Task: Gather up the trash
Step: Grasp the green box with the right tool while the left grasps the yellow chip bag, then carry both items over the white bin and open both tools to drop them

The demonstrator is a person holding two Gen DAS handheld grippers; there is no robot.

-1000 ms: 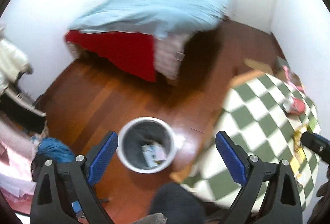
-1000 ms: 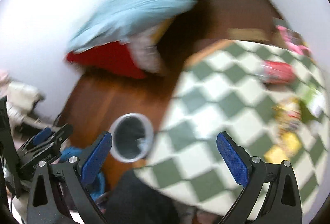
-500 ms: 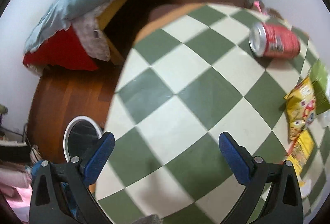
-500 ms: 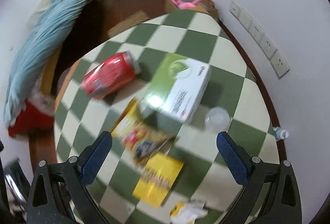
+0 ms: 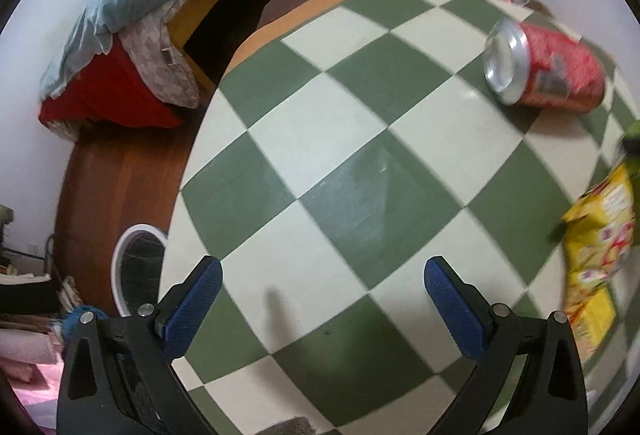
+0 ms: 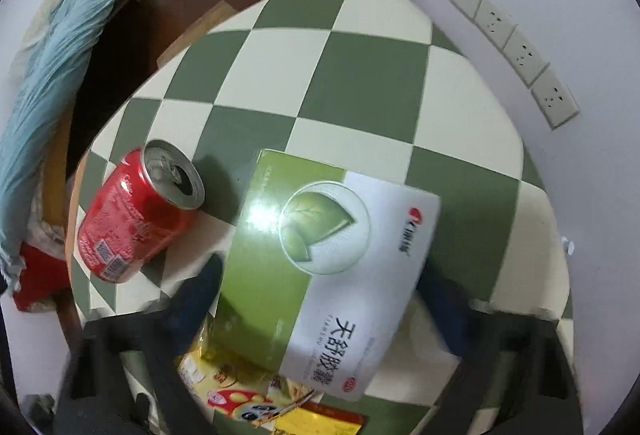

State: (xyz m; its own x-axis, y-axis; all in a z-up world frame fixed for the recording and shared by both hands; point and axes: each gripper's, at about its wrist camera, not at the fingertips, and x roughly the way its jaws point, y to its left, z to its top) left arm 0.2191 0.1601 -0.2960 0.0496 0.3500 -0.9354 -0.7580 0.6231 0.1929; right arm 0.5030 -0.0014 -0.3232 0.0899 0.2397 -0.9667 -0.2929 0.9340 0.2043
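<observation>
Right wrist view: box (image 6: 328,267) printed "天舒胶囊" lies between the right gripper's (image 6: 320,299) spread, blurred fingers, untouched; red can (image 6: 136,215) beside it on the checkered worktop (image 6: 360,75). Left gripper (image 5: 324,299) gapes empty.

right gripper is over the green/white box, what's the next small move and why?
Probably close the right gripper on the green and white box. Its blurred fingers look open and seem to straddle the box, which lies on the checkered table, partly over a yellow wrapper.
</observation>
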